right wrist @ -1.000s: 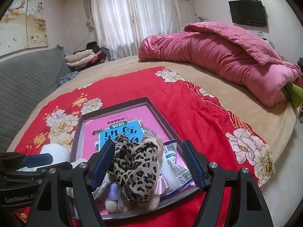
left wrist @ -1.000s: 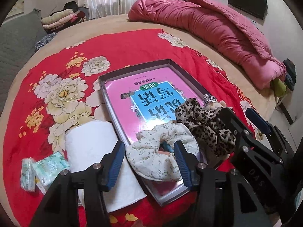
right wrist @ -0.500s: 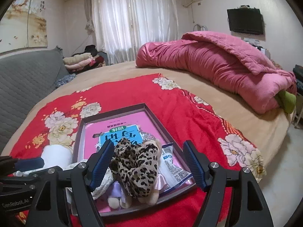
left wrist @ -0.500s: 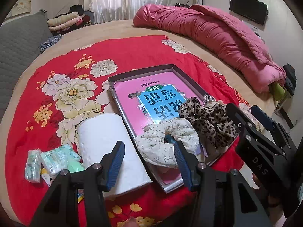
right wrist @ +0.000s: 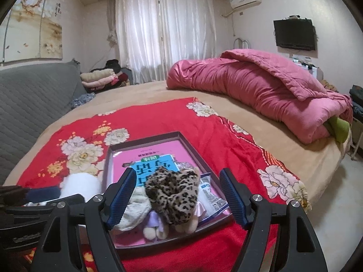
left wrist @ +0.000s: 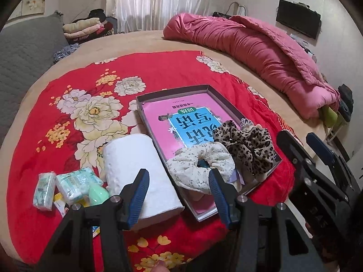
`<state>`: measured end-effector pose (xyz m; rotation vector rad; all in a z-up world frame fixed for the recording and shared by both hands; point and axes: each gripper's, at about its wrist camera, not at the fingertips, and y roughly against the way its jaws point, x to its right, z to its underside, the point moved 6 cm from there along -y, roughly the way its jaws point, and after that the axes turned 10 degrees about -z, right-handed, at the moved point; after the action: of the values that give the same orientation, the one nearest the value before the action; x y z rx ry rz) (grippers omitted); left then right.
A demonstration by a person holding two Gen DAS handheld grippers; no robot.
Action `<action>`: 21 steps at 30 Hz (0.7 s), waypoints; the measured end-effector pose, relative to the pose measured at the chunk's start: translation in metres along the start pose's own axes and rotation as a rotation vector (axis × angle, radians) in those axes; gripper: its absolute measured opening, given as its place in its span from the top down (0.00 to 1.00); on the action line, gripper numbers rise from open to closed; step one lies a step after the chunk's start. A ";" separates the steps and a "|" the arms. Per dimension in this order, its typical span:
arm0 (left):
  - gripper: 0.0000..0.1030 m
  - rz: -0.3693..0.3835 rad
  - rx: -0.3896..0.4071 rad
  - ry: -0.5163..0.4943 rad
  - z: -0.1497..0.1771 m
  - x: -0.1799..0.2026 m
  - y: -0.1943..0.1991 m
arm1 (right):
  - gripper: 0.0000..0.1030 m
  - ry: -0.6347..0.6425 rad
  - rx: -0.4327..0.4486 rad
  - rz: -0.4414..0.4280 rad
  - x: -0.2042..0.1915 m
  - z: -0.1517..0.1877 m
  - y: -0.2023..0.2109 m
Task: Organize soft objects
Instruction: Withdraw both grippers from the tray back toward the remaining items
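Left gripper [left wrist: 179, 189] hangs above the near edge of the bed, jaws spread and nothing between them. Look past its blue pads: the left one sits in front of the white paper roll [left wrist: 136, 170], the right one in front of the cream scrunchie [left wrist: 199, 165], neither touching. Over to the right gripper [right wrist: 177, 198], also wide apart and empty, framing the leopard scrunchie [right wrist: 174, 195] without pressing on it.

Both scrunchies lie in the near end of the shallow grey tray [left wrist: 172, 90], side by side and touching, cream on the left, leopard on the right. Under the leopard one, a small plush toy [right wrist: 156, 229] in a lilac dress pokes its feet toward the tray's near rim, and a flat printed packet [right wrist: 213, 199] lies beside it on the right. A pink book [left wrist: 181, 117] with a blue panel covers the tray floor. A small silvery tiara [left wrist: 246, 121] peeks out just behind the leopard scrunchie.

Outside the tray, the paper roll lies right against its left wall. Further left, a cluster: tissue packs [left wrist: 56, 188], a small mint-green bottle [left wrist: 97, 195], some small packets I cannot make out. All of it rests on a red flowered blanket [left wrist: 170, 68] spread over a tan bed [right wrist: 261, 136]. Far side, a rolled pink quilt [right wrist: 261, 90]; to the left, a grey padded headboard [right wrist: 29, 99] and folded clothes [right wrist: 99, 79].
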<state>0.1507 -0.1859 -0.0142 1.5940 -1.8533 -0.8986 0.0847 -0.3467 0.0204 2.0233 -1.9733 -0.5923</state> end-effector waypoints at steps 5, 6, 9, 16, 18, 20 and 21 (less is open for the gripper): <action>0.47 -0.008 0.012 -0.002 0.003 -0.007 0.008 | 0.25 0.014 -0.007 -0.009 -0.013 0.002 0.007; 0.47 -0.008 0.013 -0.001 0.004 -0.009 0.010 | 0.25 0.015 -0.010 -0.004 -0.014 0.002 0.008; 0.47 -0.010 0.022 0.000 0.007 -0.014 0.015 | 0.25 0.020 -0.012 0.003 -0.018 0.003 0.011; 0.47 -0.004 0.029 0.025 0.013 -0.028 0.025 | 0.25 0.046 -0.024 0.006 -0.029 0.004 0.016; 0.47 -0.003 0.028 0.034 0.016 -0.033 0.026 | 0.25 0.060 -0.021 0.000 -0.035 0.004 0.020; 0.47 -0.002 0.029 0.042 0.018 -0.037 0.029 | 0.25 0.075 -0.017 -0.004 -0.040 0.004 0.022; 0.47 -0.001 0.029 0.046 0.019 -0.039 0.030 | 0.25 0.078 -0.016 -0.006 -0.042 0.004 0.023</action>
<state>0.1234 -0.1423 -0.0023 1.6193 -1.8424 -0.8318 0.0619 -0.3057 0.0318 2.0121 -1.9122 -0.5206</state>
